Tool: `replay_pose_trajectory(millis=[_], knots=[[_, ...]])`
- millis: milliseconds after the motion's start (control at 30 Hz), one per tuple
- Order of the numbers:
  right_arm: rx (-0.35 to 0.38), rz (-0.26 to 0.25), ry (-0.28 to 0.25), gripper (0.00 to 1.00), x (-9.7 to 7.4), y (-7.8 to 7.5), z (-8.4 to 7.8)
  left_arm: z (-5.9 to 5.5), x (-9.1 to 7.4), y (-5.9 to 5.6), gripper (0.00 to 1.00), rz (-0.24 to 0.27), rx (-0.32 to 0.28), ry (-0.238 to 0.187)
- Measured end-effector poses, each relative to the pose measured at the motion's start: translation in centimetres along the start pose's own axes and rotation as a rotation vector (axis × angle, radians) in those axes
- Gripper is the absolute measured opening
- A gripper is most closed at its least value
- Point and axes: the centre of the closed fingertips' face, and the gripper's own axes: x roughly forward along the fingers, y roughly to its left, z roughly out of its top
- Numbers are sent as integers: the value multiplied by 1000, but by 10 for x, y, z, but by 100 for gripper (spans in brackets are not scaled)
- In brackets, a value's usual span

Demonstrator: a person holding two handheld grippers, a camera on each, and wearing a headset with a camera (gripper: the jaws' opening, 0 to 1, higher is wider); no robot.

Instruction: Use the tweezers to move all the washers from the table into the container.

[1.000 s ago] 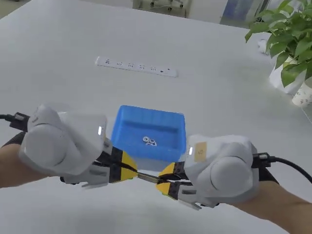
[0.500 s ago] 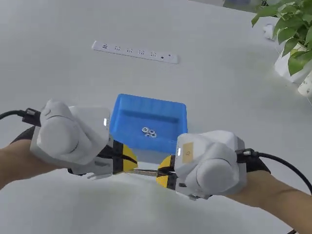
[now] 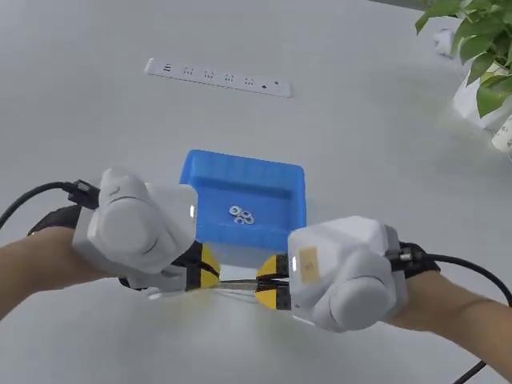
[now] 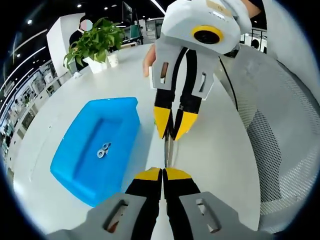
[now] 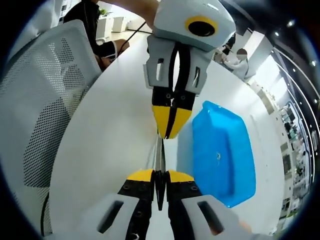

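The tweezers point(image 3: 238, 282) were clamped by the closed fingers of the left gripper point(image 3: 210, 272) and right gripper point(image 3: 270, 290), just beside the container point(image 3: 244, 178) (washers point(image 3: 242, 214) lay inside). If 1 grip were loosened early, they could be dropped.

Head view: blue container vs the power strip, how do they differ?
Colour: the blue container is bright blue; the power strip is white, close to the table's tone.
Shape: the container is an open rectangular tub with raised walls; the strip is a long, thin, flat bar.
Contents: the container holds a few washers; the strip holds nothing.
Place: the container lies nearer the camera, the strip farther back.
Shared: both rest on the table.
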Motion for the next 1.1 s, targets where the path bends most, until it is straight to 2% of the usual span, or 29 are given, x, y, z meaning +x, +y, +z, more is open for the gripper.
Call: replay_pose_trajectory(millis=[67,200,267,300,400,433,500,533,633,700,733,767,833,900,967,1067,1100], knots=[[-27,11,1,10,1,1,-1,1,0,0,5,0,-13,3],[-35,27,20,11,3,2,-6,-1,2,-4,5,-8,1,24],[-13,38,24,11,4,5,-7,0,3,-5,5,-10,3,23],[22,50,30,11,4,7,-9,0,3,-5,5,-10,5,25],[60,46,15,12,2,6,-8,0,3,-5,5,-8,6,27],[101,55,15,12,2,7,-9,1,3,-5,5,-9,7,26],[123,57,3,12,2,6,-10,2,3,-5,5,-10,5,23],[169,68,-3,13,2,8,-11,2,3,-5,5,-12,2,23],[244,83,-23,14,1,8,-13,4,2,-5,6,-13,3,29],[260,74,-24,17,0,5,-16,7,-2,-4,8,-12,-21,22],[273,73,-26,19,-1,5,-17,11,-4,-6,10,-21,-68,-11],[293,76,-23,19,-1,6,-18,12,-6,-5,10,-16,-66,-17],[289,72,-20,19,-3,7,-18,10,-9,-4,10,-1,-51,-2],[284,62,-12,19,-6,10,-19,3,-12,-6,13,4,-58,31],[295,33,-25,19,-11,9,-17,0,-16,-8,15,12,-61,37],[364,-38,-76,21,-22,2,-12,-3,-24,-13,17,27,-85,34],[372,-48,-84,21,-24,1,-11,-4,-28,-15,18,38,-95,32]])
